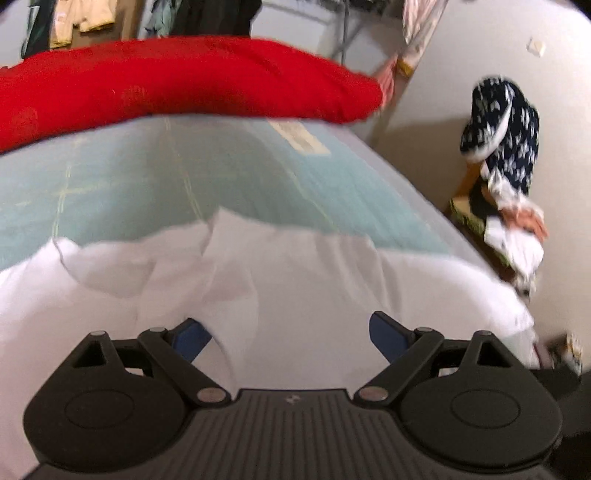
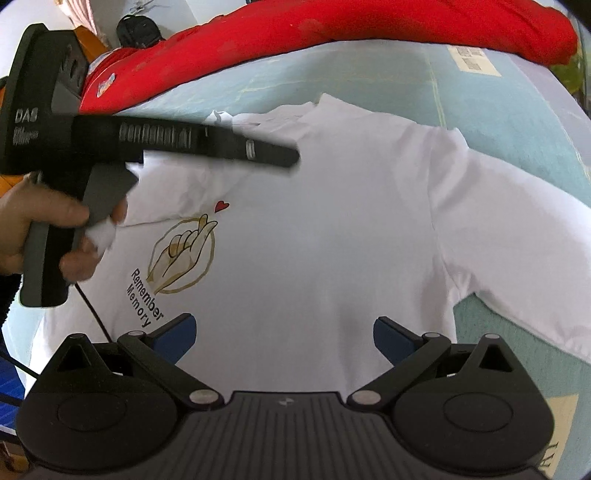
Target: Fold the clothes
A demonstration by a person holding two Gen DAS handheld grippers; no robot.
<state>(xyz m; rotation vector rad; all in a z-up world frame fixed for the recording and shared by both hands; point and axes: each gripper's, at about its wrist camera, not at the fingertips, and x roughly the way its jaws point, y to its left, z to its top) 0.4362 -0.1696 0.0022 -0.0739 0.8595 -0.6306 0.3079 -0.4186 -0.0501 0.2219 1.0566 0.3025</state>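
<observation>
The shirt [image 2: 314, 229] is spread print-up across the frame's centre on the mat [image 2: 498, 122]. Both the left gripper [image 1: 290, 334] and right gripper [image 2: 284, 334] are held spread, empty. Folding is judged unstarted; a sleeve must be pinched next.

White T-shirt [image 2: 332, 229] printed with a gold-outlined hand inside a gold ring [image 2: 183, 254], a small red heart [image 2: 222, 205] and black lettering [image 2: 147, 297]; pale turquoise mat [image 1: 147, 177] crossed by faint yellow grid lines and carrying a cream label [image 1: 299, 136]; plain bright red garment [image 1: 177, 81]; navy cloth with a white print [image 1: 506, 125]; both grippers, left [image 1: 288, 336] and right [image 2: 284, 338], black with blue fingers [image 2: 391, 339]; yellow clothes [image 1: 81, 20] hanging behind
</observation>
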